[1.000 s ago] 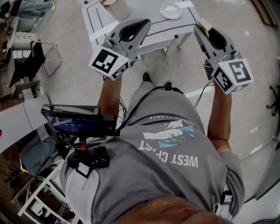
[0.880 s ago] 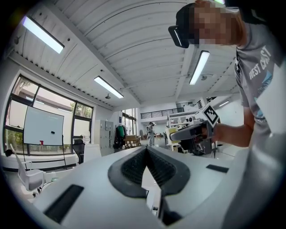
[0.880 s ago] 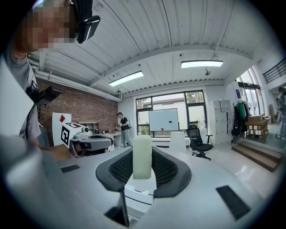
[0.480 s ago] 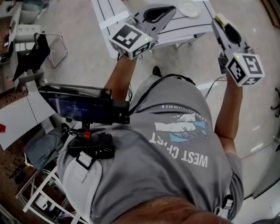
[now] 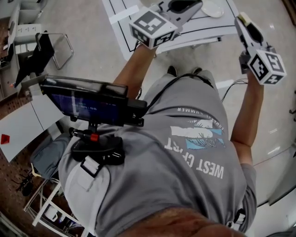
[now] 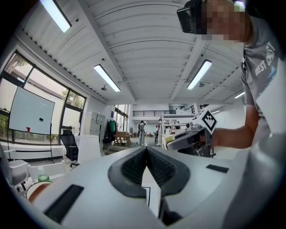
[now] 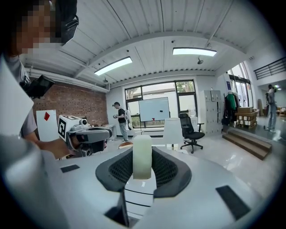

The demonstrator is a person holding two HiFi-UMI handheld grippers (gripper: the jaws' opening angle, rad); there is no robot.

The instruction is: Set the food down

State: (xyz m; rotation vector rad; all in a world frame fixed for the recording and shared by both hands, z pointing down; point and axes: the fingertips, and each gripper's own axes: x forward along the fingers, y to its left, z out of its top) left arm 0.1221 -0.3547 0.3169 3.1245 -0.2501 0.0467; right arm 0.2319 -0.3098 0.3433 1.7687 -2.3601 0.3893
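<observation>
A pale, whitish block of food (image 7: pixel 142 156) is pinched upright between the pads of my right gripper (image 7: pixel 142 166), which is shut on it. In the head view that gripper (image 5: pixel 244 22) is held up at the right, the food (image 5: pixel 243 18) at its tip, beside the right edge of the white table (image 5: pixel 203 28). My left gripper (image 6: pixel 145 151) is shut with nothing in it, its jaw tips touching. In the head view it (image 5: pixel 199 4) reaches over the table at the top. Each gripper view shows the other gripper (image 6: pixel 190 137) (image 7: pixel 87 134) level with it.
A white plate (image 5: pixel 212 8) lies on the table near the left gripper's tip. A screen (image 5: pixel 85 104) is mounted at the person's chest. A chair (image 5: pixel 44 53) and a white cabinet (image 5: pixel 23 125) stand at the left. Distant people, an office chair (image 7: pixel 191 129) and steps fill the hall.
Both grippers have moved up the head view toward the table, and the left one now reaches over it. The right gripper still holds the food.
</observation>
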